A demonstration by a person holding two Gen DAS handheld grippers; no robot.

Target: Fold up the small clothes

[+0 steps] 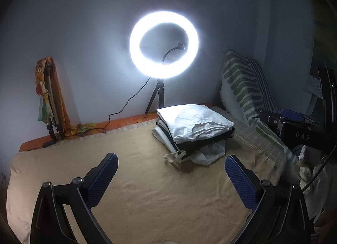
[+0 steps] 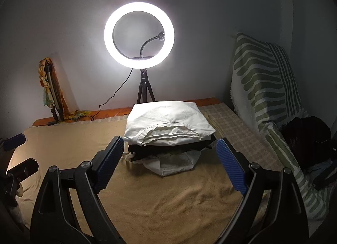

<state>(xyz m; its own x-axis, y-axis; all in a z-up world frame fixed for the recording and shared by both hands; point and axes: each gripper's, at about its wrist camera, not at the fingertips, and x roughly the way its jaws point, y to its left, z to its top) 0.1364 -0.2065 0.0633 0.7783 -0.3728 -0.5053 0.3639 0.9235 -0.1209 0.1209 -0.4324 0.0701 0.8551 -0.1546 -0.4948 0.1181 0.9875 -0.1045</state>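
A stack of folded clothes [image 1: 193, 130] lies on the tan blanket [image 1: 147, 191], with a white T-shirt [image 2: 168, 120] on top, a dark garment under it and a white piece at the bottom. My left gripper [image 1: 171, 165] is open and empty, hovering over the blanket in front and left of the stack. My right gripper [image 2: 169, 149] is open and empty, its blue pads [image 2: 230, 167] standing either side of the stack's near edge, not touching it. The right gripper also shows at the right edge of the left wrist view [image 1: 294, 126]. The left gripper shows at the left edge of the right wrist view [image 2: 19, 153].
A lit ring light [image 1: 164, 44] on a tripod stands at the back by the wall, its cable [image 1: 122, 111] trailing left. A folded stand wrapped in orange cloth [image 1: 50, 98] leans at the back left. A green striped pillow [image 2: 265, 88] and dark clothes [image 2: 311, 138] lie right.
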